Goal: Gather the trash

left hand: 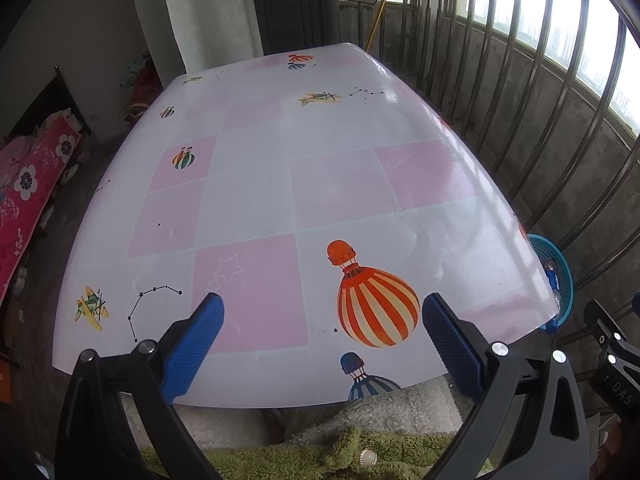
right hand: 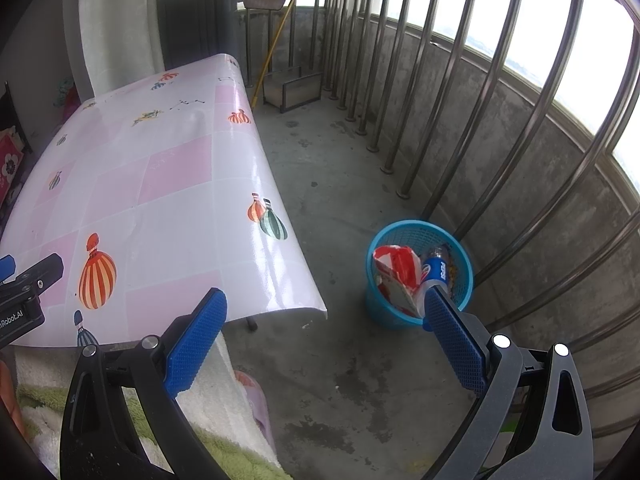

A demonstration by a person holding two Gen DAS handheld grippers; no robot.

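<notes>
A blue mesh waste basket (right hand: pixel 416 236) stands on the concrete floor beside the table. Inside it lie a red-and-white wrapper (right hand: pixel 394 266) and a blue cola bottle (right hand: pixel 436 270). The basket's rim (left hand: pixel 562 264) also peeks out past the table's right edge in the left wrist view. My right gripper (right hand: pixel 324 316) is open and empty, held above the floor between the table's corner and the basket. Over the near edge of the pink-and-white balloon-print table (left hand: pixel 280 184), my left gripper (left hand: pixel 322 320) is open with nothing between its fingers.
A steel railing (right hand: pixel 460 100) on a low concrete wall curves behind the basket. A yellow broom handle (right hand: pixel 276 48) and a small metal frame (right hand: pixel 294 88) stand at the far end. A fleecy white and green garment (left hand: pixel 340 440) lies below the table's near edge. Floral bedding (left hand: pixel 28 192) is at left.
</notes>
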